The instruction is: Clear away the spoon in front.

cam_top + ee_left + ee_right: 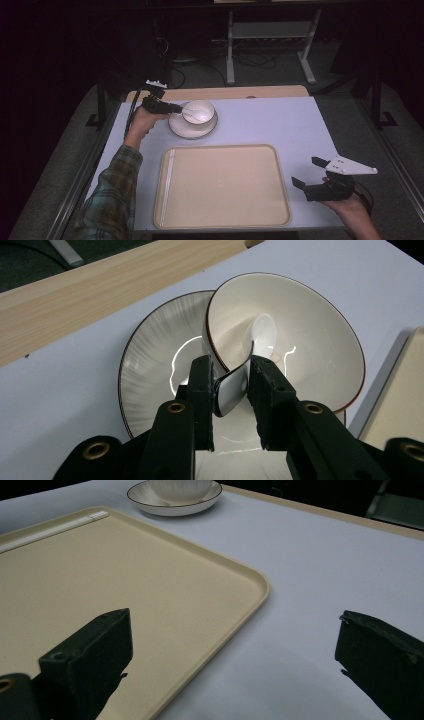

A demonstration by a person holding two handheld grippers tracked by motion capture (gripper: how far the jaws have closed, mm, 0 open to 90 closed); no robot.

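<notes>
A: Where is the left tool just now?

B: Out at the far left of the tabletop, on an outstretched arm in a plaid sleeve. The hand grips the tool's body from below and behind, and the jaws point level toward the bowl.

A: And the jaws?

B: In the left gripper view they stand upright on either side of the spoon, whose handle runs back between them while its scoop rests farther ahead, down inside the bowl. Both pads touch the handle, so the left tool is gripping the spoon.

A: What lies beyond the jaws?

B: The bowl sits just ahead of the fingertips, tilted toward them, on a saucer with a dark rim line. The saucer spreads under and to the left of the jaws.

A: The right tool?

B: It rests low at the near right, the hand under it, wrist coming in from the bottom edge. Its jaws stand wide apart with nothing between them, aimed toward the tray.

A: How does the tray sit to it?

B: In the right gripper view the tray's rounded corner lies just ahead, between the jaws of the right tool and toward the left one. The bowl and saucer are well beyond.
</notes>
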